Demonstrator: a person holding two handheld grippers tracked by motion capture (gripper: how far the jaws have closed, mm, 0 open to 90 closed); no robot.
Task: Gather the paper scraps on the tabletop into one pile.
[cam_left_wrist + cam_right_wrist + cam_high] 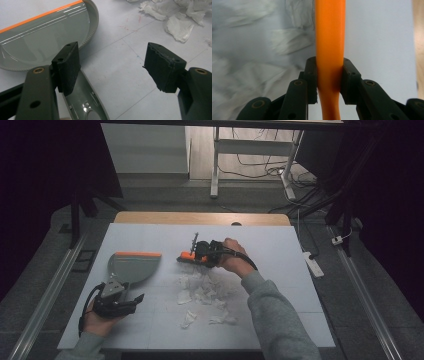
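Note:
A grey dustpan [134, 266] with an orange lip lies at the table's left, its handle pointing toward the person. My left gripper [127, 292] hovers over that handle with its jaws spread wide. In the left gripper view the dustpan [42, 40] handle runs under the left pad, and bare table shows between the pads of the left gripper [112, 65]. My right gripper [200, 252] is shut on the orange brush [186, 255] at mid table, just beyond a heap of torn white paper scraps [202, 290]. In the right gripper view the brush handle [329, 30] runs straight up, clamped by the pads of the right gripper [329, 75].
The white table sheet [280, 245] ends in a wooden strip at the far side. More paper scraps [180, 25] lie right of the dustpan. A power strip [314, 265] and cables lie on the floor to the right; desk legs stand beyond.

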